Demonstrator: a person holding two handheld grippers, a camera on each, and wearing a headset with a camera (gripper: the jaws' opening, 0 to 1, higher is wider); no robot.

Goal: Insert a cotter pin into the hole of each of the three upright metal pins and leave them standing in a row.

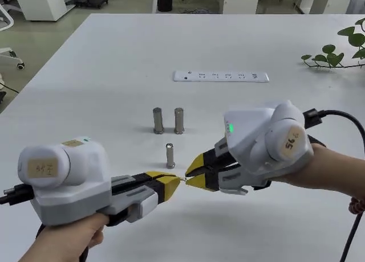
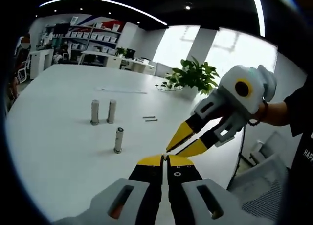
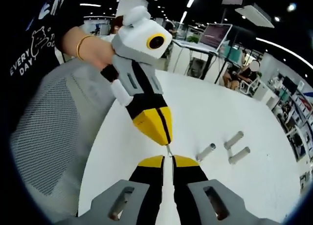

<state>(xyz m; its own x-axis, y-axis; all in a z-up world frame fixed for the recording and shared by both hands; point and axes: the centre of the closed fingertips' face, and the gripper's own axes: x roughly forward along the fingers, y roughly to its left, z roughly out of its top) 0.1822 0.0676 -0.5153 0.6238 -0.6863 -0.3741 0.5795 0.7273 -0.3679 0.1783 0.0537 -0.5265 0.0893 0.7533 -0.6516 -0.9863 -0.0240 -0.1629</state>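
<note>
- My left gripper [image 1: 173, 181] is pinched shut at the tips on a thin cotter pin [image 3: 169, 150], which sticks out beyond its yellow jaws.
- My right gripper [image 1: 193, 174] meets it tip to tip. Its jaws are drawn narrow on the other end of the same pin, so both of us hold it in the air above the table [image 1: 114, 74].
- Just beyond our tips stands the front metal pin [image 1: 170, 155], upright, with a dark hole near its top.
- Behind it the two back metal pins [image 1: 158, 120] stand side by side, close together.
- Two spare cotter pins [image 2: 149, 119] lie flat on the table past those.
- My judgement: no pin is fitted yet, so all three insertions remain, and the uprights form a triangle, not a row.
</note>
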